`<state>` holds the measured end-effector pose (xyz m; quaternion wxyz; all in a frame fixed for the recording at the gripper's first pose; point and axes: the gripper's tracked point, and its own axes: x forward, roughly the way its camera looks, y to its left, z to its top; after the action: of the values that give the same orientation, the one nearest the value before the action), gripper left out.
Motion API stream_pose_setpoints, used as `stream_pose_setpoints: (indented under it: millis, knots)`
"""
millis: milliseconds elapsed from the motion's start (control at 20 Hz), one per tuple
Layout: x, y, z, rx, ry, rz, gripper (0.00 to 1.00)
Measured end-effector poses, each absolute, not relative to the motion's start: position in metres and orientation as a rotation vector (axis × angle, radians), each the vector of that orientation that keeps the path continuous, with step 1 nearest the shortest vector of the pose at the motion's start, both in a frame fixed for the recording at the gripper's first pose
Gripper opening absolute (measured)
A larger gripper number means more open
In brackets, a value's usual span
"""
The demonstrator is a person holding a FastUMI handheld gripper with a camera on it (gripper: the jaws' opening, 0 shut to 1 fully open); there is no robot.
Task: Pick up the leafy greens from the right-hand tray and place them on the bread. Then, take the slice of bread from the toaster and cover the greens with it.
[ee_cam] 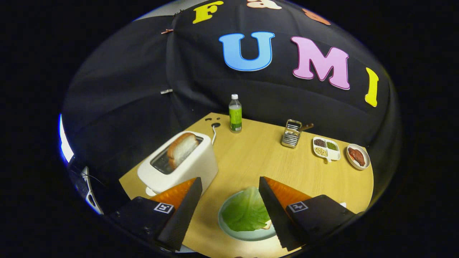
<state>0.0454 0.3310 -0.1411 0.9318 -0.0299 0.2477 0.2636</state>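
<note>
Gripper [229, 200] up above the desk [258, 154], jaws spread wide, pinching nothing. Between the fingers, just below: leafy greens [245, 213] lying on a pale plate [229, 229], a sliver of bread [267, 225] peeping out at the right edge beside the right finger. Looks like the greens sit on the bread already, so likely the toaster slice next.

Over to the left, near: white toaster [183, 166], slice of bread [182, 148] standing up out of the slot, leaning a little, top half clear of the housing.

Probably light, soft, spongy, easy to crush or tear. Best taken across the two flat faces, high on the exposed part near the crust, gentle squeeze, straight lift out of the slot. Too hard a pinch likely dents it.

Far side: green bottle [235, 114], metal rack [291, 133], divided dish [326, 148], small plate [358, 156] on the right.
</note>
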Motion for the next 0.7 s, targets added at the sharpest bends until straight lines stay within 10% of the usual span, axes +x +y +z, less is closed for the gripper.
stream_pose_setpoints:
  millis: [700]
  knots:
    - [0.058, 0.466, -0.131, -0.064, 0.464, 0.648, 1.00]
